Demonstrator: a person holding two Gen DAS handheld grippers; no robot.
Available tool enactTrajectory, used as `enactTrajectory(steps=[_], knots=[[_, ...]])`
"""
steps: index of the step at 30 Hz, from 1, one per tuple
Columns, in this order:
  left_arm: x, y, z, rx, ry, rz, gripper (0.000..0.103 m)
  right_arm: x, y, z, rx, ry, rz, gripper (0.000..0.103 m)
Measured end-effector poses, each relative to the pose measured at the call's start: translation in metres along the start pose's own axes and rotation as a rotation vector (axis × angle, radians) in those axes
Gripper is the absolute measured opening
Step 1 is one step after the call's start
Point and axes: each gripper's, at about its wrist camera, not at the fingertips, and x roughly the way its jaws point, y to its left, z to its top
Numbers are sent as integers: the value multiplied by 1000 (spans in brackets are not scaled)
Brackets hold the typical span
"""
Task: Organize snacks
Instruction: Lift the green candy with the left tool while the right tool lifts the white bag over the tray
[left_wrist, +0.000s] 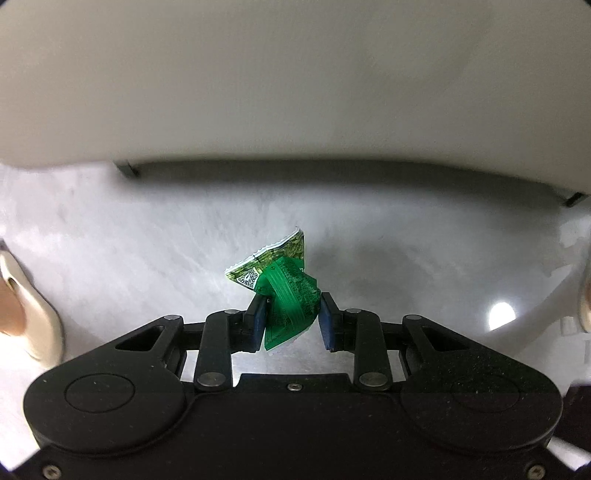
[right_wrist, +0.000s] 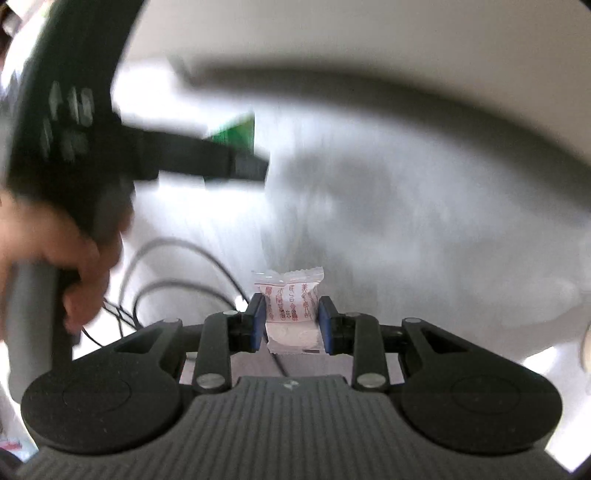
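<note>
gripping a crumpled green snack packet (left_wrist: 291, 295), the left gripper (left_wrist: 291, 317) hangs above the pale floor (left_wrist: 110, 240); right gripper (right_wrist: 291, 319) clamps a white sweet wrapper (right_wrist: 291, 306).

The floor (left_wrist: 406, 236) is pale grey marble with faint veining, glossy enough to throw back a bright spot of light (left_wrist: 501, 315) at the near right. On the far side a beige sofa (left_wrist: 295, 81) runs across, raised on short dark legs (left_wrist: 127, 170), with a band of shadow beneath it. Black cables (right_wrist: 177, 266) loop over the floor at the near left.
</note>
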Motion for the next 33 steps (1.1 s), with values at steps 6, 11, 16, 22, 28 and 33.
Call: enactTrajectory(steps=[6,11,16,22,28,33], knots=[[-82,-6,-2,20,-126,21,28,-89,10,-5,0,-270,-3,34],[-155,-4,5,-13,-269,29,28,-161,26,-16,-78,-485,-9,34],[-211,-5,7,12,-390,32,28,-210,28,-24,-117,-613,-20,34],[-251,-8,5,27,-463,7,27,-237,27,-33,-110,-705,-40,34],[-280,-14,13,43,-522,-22,27,-258,25,-27,-109,-767,-65,34],[-294,-21,26,68,-558,-33,27,-268,18,-18,-79,-802,-60,34]])
